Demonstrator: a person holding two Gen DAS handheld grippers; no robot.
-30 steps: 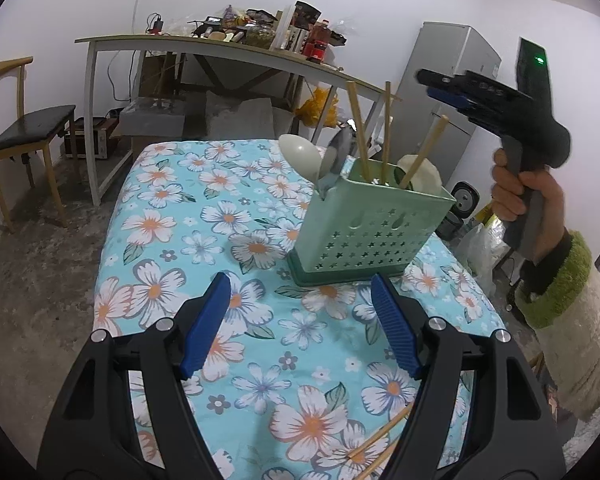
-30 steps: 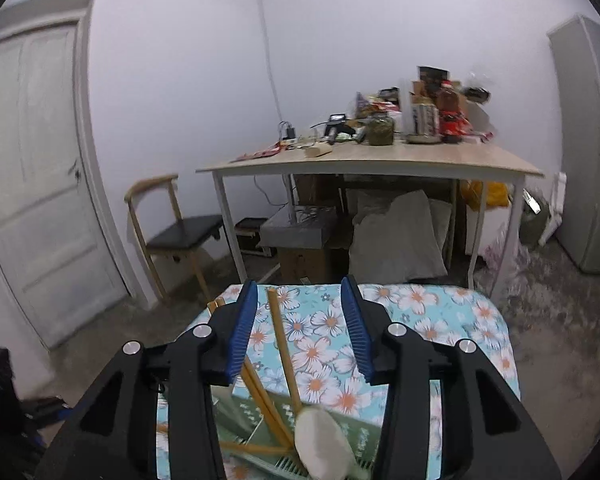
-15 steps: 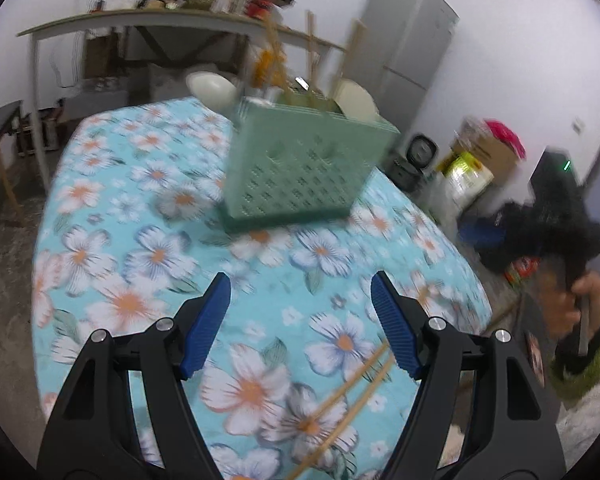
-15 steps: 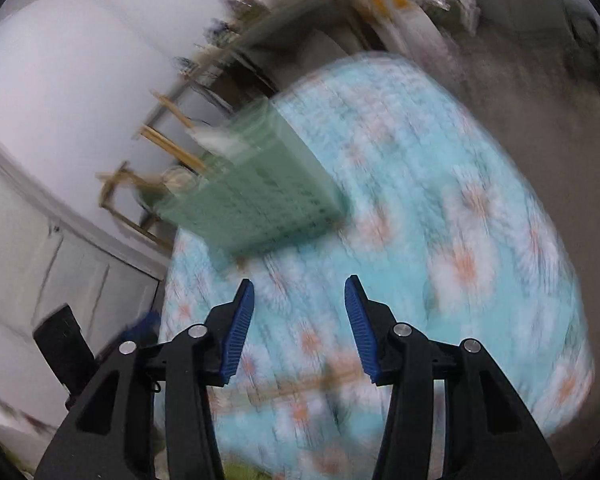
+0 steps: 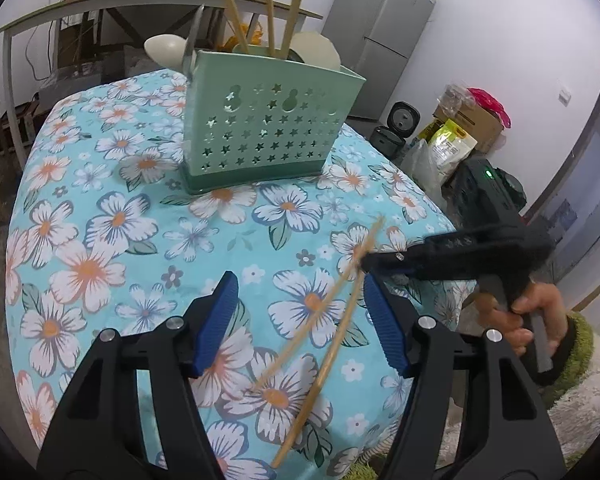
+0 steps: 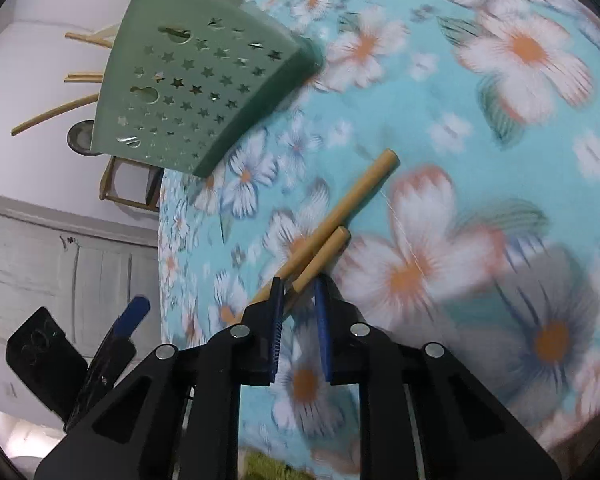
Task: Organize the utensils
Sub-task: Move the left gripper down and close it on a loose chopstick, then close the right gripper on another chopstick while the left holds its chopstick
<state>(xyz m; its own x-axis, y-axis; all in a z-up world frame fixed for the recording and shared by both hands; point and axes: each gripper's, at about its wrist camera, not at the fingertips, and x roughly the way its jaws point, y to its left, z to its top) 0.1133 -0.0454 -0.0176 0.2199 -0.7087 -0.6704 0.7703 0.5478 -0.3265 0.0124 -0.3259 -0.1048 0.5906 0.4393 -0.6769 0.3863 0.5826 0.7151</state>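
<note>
A green perforated utensil holder (image 5: 268,124) stands on the floral tablecloth (image 5: 100,216), holding chopsticks and spoons; it also shows in the right wrist view (image 6: 188,80). Two wooden chopsticks (image 5: 332,312) lie on the cloth near the front. My left gripper (image 5: 300,320) is open and empty, hovering above them. My right gripper (image 6: 298,304) has come in from the right and its jaws are closing around the chopsticks (image 6: 332,224) at their near part; a gap still shows beside them. The right gripper also shows in the left wrist view (image 5: 370,268).
A wooden table (image 5: 100,4) with clutter stands behind, a grey fridge (image 5: 384,28) at the back right, bags and a rice cooker (image 5: 396,128) on the floor. The table's front edge lies near the chopsticks.
My right gripper swung down from above the holder to the chopsticks on the cloth and narrowed its jaws around them. My left gripper turned right and nearer the table front.
</note>
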